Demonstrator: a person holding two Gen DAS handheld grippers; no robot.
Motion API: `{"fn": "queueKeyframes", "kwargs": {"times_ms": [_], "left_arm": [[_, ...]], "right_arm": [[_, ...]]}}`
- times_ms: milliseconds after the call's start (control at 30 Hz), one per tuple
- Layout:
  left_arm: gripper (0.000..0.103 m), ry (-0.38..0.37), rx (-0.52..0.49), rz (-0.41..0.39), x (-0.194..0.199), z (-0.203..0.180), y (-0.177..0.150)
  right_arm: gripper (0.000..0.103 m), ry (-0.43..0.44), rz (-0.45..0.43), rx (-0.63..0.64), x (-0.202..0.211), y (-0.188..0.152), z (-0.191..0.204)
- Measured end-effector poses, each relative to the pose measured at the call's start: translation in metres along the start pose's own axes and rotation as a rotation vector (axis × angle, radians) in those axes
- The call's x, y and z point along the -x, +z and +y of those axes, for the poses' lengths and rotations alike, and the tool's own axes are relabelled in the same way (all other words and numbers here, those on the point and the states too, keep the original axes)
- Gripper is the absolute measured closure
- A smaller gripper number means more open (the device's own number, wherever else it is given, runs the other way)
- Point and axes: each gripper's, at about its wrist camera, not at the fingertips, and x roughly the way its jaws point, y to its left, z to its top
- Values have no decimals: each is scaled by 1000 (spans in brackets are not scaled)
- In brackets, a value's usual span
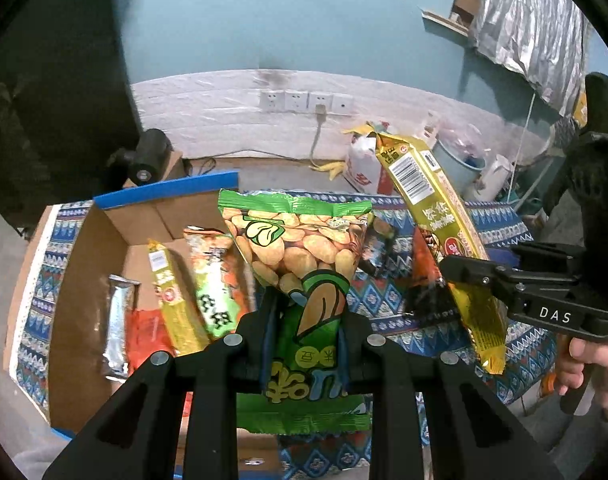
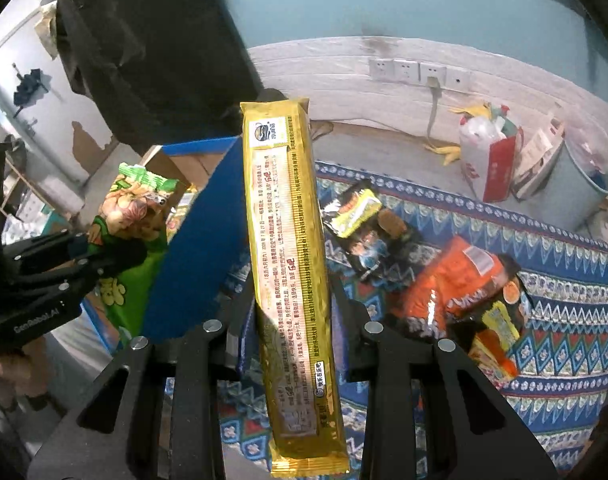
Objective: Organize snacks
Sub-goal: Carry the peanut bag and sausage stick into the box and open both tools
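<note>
Tongs first: your left tongs [image 1: 304, 320] are clenched on the green snack bag [image 1: 300, 272], lifted above the cardboard box [image 1: 88, 264]; your right tongs [image 2: 294, 320] grasp the long gold packet [image 2: 284, 240] over the patterned cloth [image 2: 563, 320].

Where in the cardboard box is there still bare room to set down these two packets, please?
In the cardboard box, bare floor shows behind the snacks, toward the far wall under the blue rim. The near-left part is crowded: a silver bar, an orange packet and two long packets lie side by side.
</note>
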Motion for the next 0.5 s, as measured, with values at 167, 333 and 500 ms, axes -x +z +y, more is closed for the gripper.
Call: {"fn": "queueKeyframes", "kwargs": {"times_ms": [167, 333, 500], "left_arm": [[78, 16, 48, -10, 4, 24, 0], [78, 38, 94, -14, 7, 50, -3], [78, 58, 137, -16, 8, 75, -6]], "right_arm": [[73, 16, 1, 14, -9, 11, 15], [73, 35, 4, 32, -19, 22, 32], [73, 60, 6, 50, -30, 34, 52]]}}
